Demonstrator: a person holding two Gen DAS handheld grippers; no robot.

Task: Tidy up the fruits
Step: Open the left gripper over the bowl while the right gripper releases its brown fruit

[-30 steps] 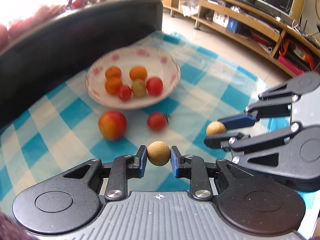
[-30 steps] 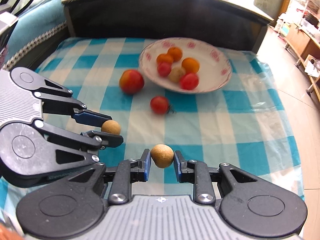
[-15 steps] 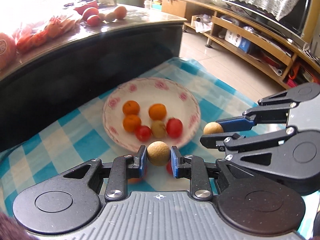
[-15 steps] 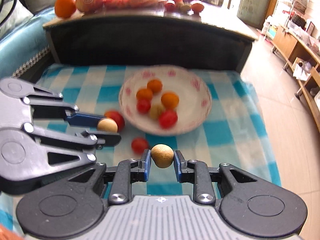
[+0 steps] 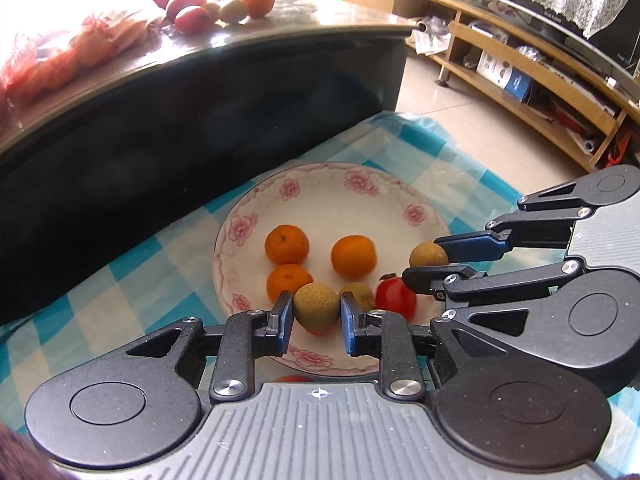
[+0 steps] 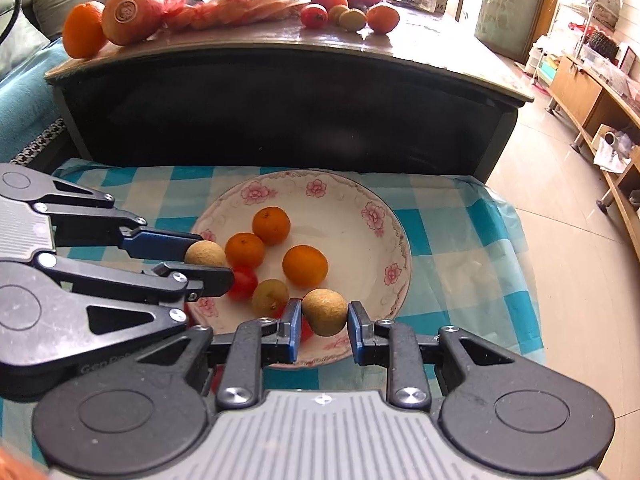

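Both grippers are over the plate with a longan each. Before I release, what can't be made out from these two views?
- Left wrist view: the left gripper and its longan cover the plate's near side; a red fruit only peeks out below.
- Right wrist view: the right gripper hides most of a red fruit behind its longan.
- Either view: each longan's height above the plate cannot be judged.
- Left wrist view: glare washes out the counter's far left.

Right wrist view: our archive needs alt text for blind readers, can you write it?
The right gripper holds a small tan longan over the near rim of a floral plate, and the left gripper holds another longan at the plate's left edge. The plate holds three mandarins, cherry tomatoes and one longan, on a blue checked cloth.
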